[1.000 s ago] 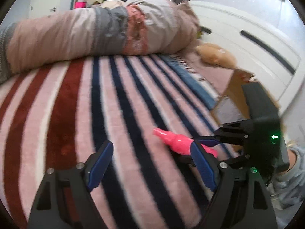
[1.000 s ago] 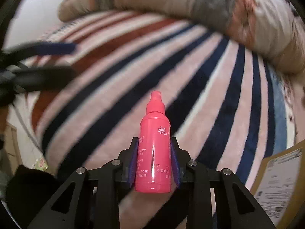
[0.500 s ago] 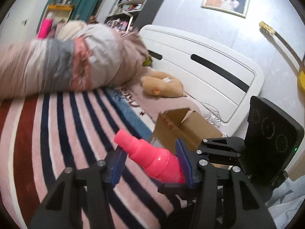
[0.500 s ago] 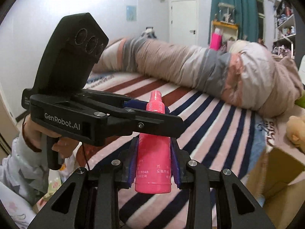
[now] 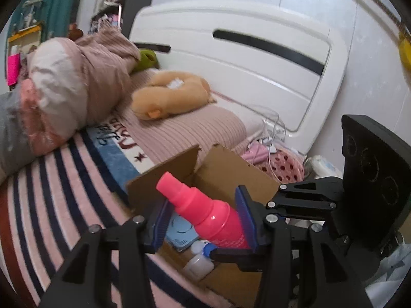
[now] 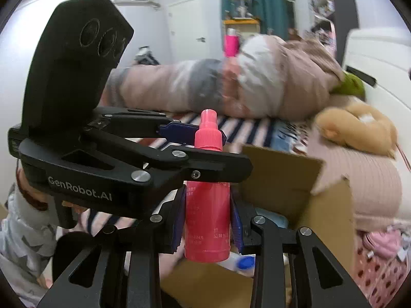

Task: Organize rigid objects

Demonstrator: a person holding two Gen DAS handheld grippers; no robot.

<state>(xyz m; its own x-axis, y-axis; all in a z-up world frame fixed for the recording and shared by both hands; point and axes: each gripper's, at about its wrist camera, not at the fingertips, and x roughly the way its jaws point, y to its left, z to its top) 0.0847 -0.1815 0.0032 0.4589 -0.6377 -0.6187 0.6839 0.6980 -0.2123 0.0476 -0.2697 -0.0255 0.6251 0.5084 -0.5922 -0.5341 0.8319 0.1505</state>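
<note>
A pink spray bottle [image 6: 207,205] is held upright in my right gripper [image 6: 207,220], whose blue pads are shut on its body. It also shows in the left wrist view [image 5: 205,211], lying between the blue pads of my left gripper [image 5: 204,218]; the right pad touches it, the left pad stands at its neck. The bottle hangs over an open cardboard box [image 5: 226,172], which also shows in the right wrist view [image 6: 282,179]. Small white bottles [image 5: 199,263] and a blue item [image 5: 181,227] lie inside the box.
The box sits on a bed with a striped blanket [image 5: 46,205]. A rolled quilt [image 5: 64,95], an orange plush toy [image 5: 172,95] and a white headboard [image 5: 244,59] lie behind. A pink dotted basket [image 5: 285,164] stands beside the box.
Both grippers have swung with the bottle toward the headboard side and now hold it over the open box. The left gripper's pads have closed in around the bottle.
</note>
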